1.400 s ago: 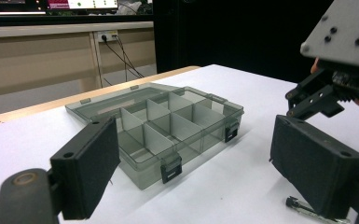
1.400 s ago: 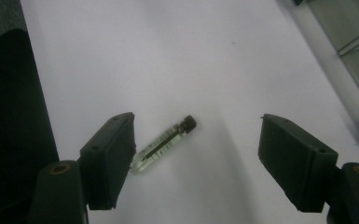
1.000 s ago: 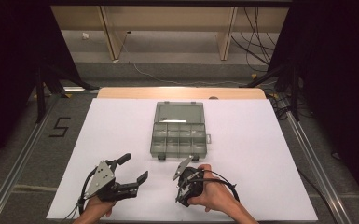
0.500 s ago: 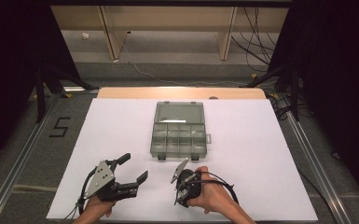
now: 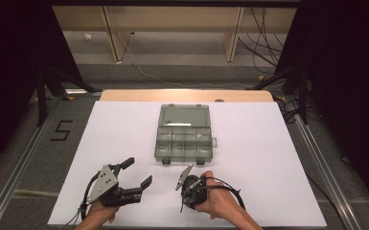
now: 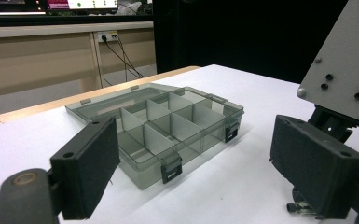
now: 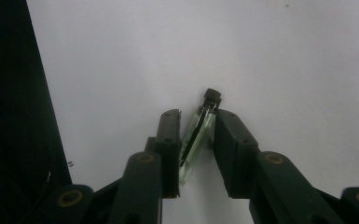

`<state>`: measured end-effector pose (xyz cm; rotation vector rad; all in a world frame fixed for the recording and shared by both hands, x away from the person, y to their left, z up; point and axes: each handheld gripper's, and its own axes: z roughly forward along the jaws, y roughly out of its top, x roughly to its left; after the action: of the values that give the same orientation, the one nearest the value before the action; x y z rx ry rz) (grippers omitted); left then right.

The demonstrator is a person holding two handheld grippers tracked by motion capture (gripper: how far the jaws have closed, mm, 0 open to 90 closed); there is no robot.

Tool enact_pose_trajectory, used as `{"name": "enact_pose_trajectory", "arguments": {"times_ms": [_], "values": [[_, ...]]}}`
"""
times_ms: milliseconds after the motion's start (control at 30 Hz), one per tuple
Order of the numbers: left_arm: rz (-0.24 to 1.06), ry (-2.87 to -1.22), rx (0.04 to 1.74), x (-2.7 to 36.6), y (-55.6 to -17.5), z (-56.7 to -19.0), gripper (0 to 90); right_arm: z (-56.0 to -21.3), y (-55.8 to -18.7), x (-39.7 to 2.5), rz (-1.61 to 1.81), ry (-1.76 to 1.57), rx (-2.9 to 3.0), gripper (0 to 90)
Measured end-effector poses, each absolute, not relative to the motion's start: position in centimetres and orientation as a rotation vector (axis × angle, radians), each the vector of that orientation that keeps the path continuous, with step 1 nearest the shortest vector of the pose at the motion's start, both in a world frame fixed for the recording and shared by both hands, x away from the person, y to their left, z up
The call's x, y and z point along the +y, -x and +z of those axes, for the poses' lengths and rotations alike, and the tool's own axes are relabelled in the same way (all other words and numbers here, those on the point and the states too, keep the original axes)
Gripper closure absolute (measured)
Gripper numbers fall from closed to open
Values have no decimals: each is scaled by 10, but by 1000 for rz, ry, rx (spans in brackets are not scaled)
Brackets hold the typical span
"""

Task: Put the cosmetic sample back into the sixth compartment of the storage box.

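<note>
The right tongs [image 7: 193, 133] pinch a small clear vial [image 7: 196, 140] with a black cap, low over the table [image 5: 268, 158] at about 6 o'clock, probably bound for the open organizer box [image 5: 184, 139] at 12 o'clock. The left tongs [image 5: 136, 173] wait spread at 7 o'clock. Only a "5" [image 5: 61, 130] on the floor reads.

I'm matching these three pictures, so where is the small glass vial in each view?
High view: low centre, tucked under the right tool, too small to make out.
Left gripper view: glass vial at bottom right, lying on the white table beneath the right tool's grey plate.
Right gripper view: centre, between that tool's two black jaws, black cap pointing away.
Shared landmark: the right tool.
</note>
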<state>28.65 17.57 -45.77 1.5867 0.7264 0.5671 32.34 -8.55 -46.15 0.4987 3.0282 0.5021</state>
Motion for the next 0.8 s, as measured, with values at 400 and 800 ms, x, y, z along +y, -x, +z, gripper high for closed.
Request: {"name": "enact_pose_trajectory", "arguments": {"times_ms": [400, 800], "values": [[570, -1585, 724, 176, -286, -457, 151, -459, -324, -86, 533, -450, 3028, 807], [566, -1587, 729, 176, -287, -458, 151, -441, -336, -96, 713, -490, 2902, 808]]}}
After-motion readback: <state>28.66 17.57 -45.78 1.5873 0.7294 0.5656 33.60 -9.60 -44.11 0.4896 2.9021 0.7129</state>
